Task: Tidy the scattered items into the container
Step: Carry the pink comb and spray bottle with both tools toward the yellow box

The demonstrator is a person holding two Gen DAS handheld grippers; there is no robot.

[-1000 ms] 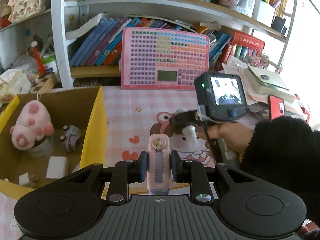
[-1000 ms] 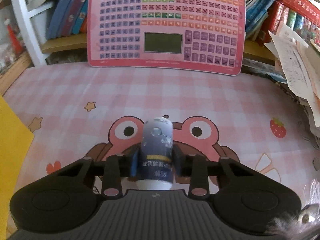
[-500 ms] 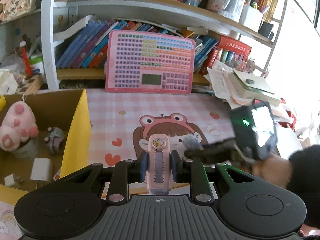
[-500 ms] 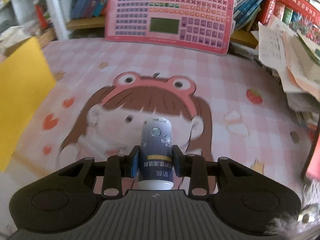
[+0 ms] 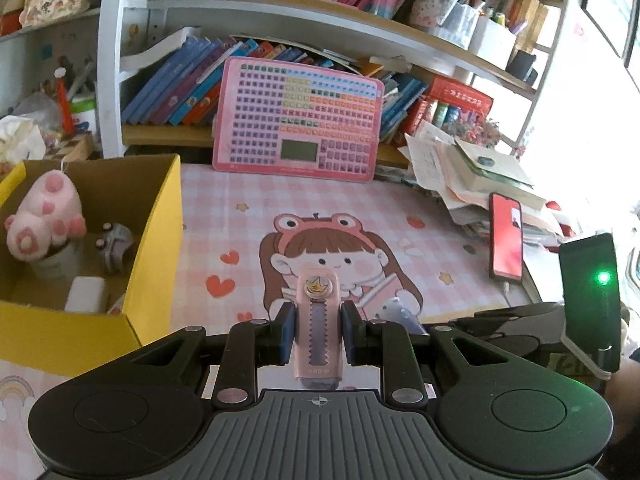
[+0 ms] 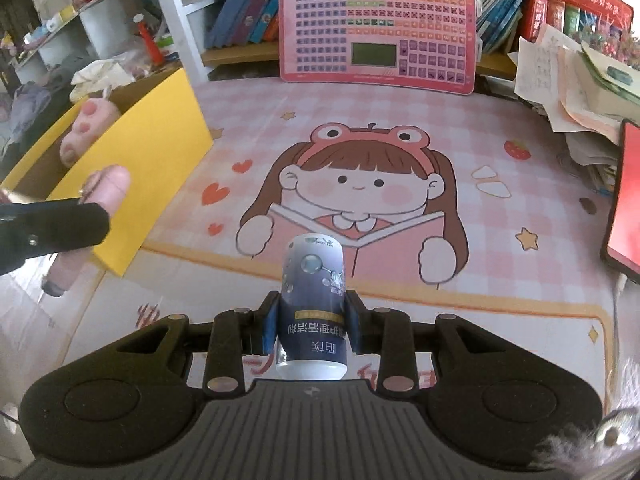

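Observation:
My left gripper is shut on a slim pink case with a crown badge and a zigzag window, held above the pink cartoon mat. My right gripper is shut on a small dark blue and white bottle with white lettering. The yellow cardboard box stands to the left, open at the top. Inside it lie a pink plush paw, a grey toy and a white block. The right gripper's body shows at the lower right of the left wrist view, beside my left gripper. In the right wrist view the box is at the left.
A pink keyboard toy leans against the bookshelf at the back. A paper and book pile and a red phone crowd the right edge. The mat spreads between box and papers.
The right gripper with the bottle has pulled back from the middle of the mat toward the near edge, beside my left gripper. The left gripper has shifted a little, still holding the pink case.

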